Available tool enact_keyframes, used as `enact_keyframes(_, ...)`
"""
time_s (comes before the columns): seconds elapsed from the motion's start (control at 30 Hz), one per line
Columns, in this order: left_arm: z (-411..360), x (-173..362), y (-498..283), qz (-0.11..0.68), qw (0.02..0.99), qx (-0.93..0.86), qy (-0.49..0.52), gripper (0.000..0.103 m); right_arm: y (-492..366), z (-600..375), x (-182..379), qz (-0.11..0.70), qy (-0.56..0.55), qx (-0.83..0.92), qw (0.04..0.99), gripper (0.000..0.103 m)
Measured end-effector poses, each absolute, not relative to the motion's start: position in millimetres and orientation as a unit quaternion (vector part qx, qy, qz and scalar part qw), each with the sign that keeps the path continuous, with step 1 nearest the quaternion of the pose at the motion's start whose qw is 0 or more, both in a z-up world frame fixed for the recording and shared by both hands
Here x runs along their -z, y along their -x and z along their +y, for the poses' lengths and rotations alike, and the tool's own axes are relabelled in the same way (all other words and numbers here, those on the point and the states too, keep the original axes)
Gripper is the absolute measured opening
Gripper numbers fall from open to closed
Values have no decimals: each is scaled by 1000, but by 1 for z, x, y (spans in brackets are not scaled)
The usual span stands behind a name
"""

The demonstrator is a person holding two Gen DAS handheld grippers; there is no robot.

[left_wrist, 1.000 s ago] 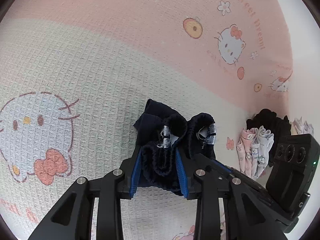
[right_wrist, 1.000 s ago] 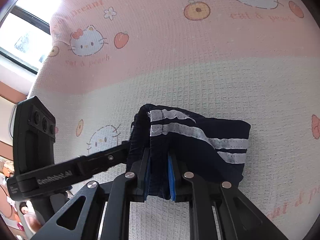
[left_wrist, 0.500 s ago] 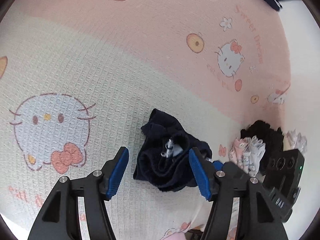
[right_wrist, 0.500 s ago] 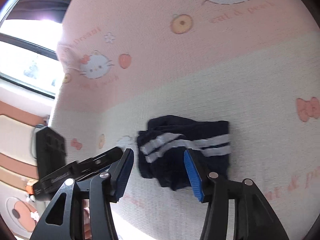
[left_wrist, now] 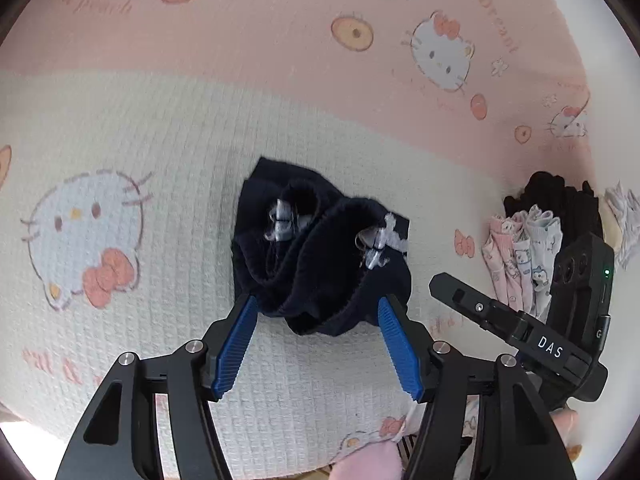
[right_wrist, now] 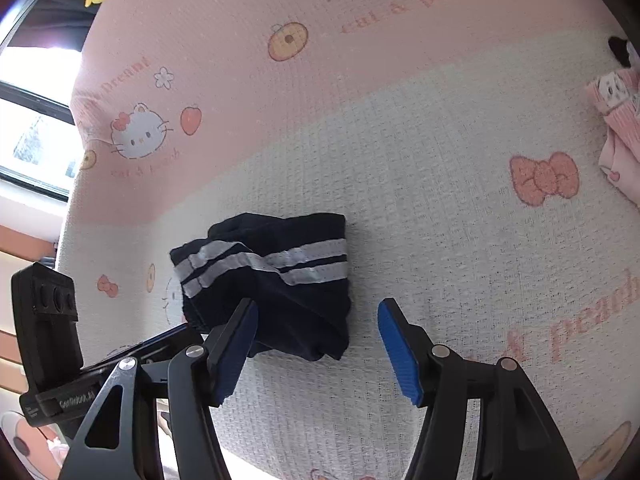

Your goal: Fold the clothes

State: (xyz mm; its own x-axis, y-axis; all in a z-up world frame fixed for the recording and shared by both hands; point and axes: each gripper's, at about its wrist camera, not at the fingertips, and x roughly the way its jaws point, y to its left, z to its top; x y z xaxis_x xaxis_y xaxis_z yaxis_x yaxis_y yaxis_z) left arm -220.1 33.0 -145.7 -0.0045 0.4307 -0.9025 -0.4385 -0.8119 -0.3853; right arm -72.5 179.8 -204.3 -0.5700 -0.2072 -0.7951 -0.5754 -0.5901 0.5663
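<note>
Navy striped garment (left_wrist: 320,264) on blanket (left_wrist: 160,128), folded pile (left_wrist: 520,256) near

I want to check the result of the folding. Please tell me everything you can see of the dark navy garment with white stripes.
The navy garment is a small folded bundle of soft, ribbed-looking knit, lying on the waffle-textured blanket. Two white stripes run across its top face. From the left wrist view, its near end shows rolled dark layers with bits of white stripe inside. Both grippers, left and right, are open and have just been opening; the garment lies just beyond their blue pads, gripped by neither.
</note>
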Motion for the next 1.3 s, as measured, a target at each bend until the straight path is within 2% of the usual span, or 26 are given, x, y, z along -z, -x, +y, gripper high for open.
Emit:
enact_keyframes(0.17, 48, 145, 210, 57, 295, -723, 622, 60, 63, 184, 217, 436, 441, -772, 138, 62)
enact_keyframes(0.4, 54, 161, 215, 84, 224, -746, 621, 60, 65, 181, 225, 406, 424, -792, 165, 63)
enact_keyframes(0.63, 57, 163, 214, 141, 188, -784, 575, 60, 78, 183, 234, 421, 405, -799, 145, 63)
enact_keyframes(0.77, 50, 155, 220, 121, 203, -793, 561, 60, 87, 187, 243, 467, 390, -786, 110, 63)
enact_keyframes(1.07, 16, 167, 255, 60, 190, -800, 566, 61, 109, 181, 245, 468, 387, -790, 85, 63)
enact_keyframes(1.3, -28, 197, 276, -100, 223, -765, 596, 60, 118, 180, 253, 498, 373, -779, 77, 63)
